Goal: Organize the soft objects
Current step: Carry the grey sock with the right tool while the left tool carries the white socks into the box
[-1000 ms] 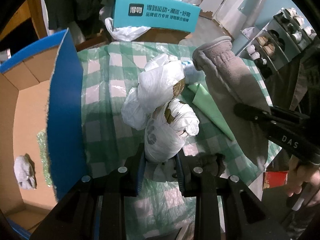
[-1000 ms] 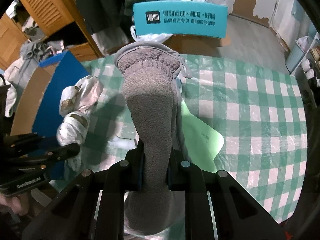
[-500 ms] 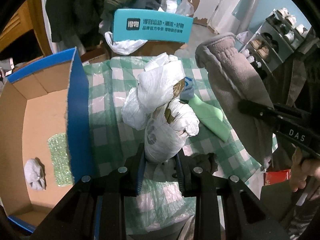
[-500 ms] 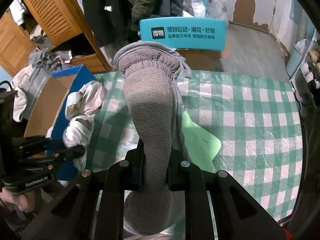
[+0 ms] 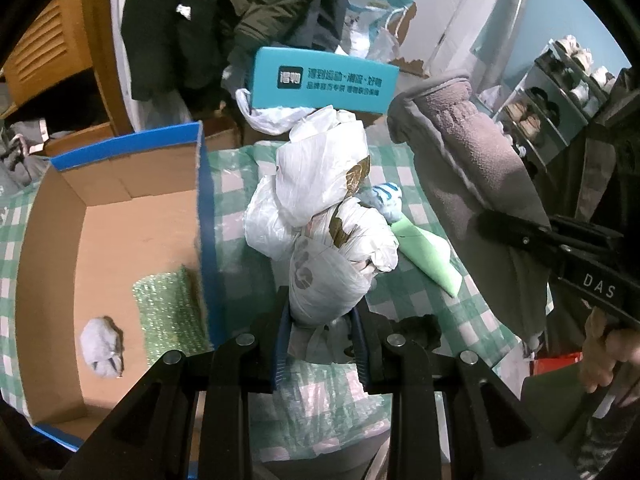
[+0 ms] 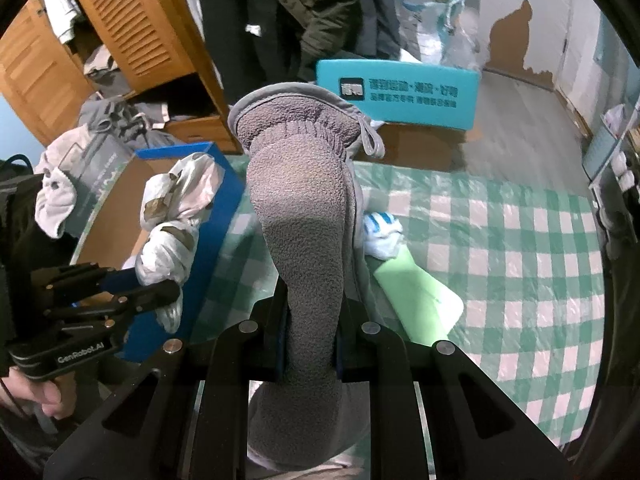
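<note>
My left gripper is shut on a knotted white plastic bag bundle, held up above the checked tablecloth. In the right wrist view the same white bundle hangs beside the blue-sided box, gripped by the left gripper. My right gripper is shut on a grey fleece glove, lifted over the table. In the left wrist view that grey glove hangs at the right. A blue-and-white cloth and a green foam sheet lie on the table.
An open cardboard box with blue walls sits at the left, holding a bubble-wrap piece and a grey wad. A teal box stands behind the table. A dark cloth lies near the front edge. A shoe rack is far right.
Both grippers have risen with their loads; the table looks farther below. The cardboard box shows more of its inside, and the blue-and-white cloth is now uncovered.
</note>
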### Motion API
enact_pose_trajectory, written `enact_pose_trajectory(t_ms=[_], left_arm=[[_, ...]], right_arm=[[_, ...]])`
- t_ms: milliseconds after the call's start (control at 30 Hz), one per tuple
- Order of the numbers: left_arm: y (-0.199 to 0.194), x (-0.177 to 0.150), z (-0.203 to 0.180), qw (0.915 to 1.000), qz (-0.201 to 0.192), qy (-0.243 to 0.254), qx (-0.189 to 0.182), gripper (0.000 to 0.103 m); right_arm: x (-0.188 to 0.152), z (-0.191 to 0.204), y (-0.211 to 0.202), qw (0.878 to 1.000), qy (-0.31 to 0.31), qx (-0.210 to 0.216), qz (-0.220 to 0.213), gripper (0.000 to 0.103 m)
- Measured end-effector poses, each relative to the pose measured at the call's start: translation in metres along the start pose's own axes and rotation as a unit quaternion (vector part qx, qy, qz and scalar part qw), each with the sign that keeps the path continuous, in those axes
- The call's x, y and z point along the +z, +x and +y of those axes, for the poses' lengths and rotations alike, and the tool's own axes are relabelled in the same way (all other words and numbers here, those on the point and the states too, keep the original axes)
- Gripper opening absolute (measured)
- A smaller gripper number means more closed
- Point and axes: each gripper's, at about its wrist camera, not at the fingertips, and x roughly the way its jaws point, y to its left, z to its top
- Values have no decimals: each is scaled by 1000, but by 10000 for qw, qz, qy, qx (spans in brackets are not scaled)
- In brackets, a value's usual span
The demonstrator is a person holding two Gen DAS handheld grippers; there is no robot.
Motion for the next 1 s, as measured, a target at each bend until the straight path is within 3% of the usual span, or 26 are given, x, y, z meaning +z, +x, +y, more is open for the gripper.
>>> enact_pose_trajectory(t_ms=[633,1000], left_arm=[[-43,-3,41,9983,-467,-266,233,28],[-52,-5,78,9963,-549,-537,373,28]], right_arm=[[27,66,12,9985,-393,365,-53,15],[42,107,30,9965,-676,479,46,15]])
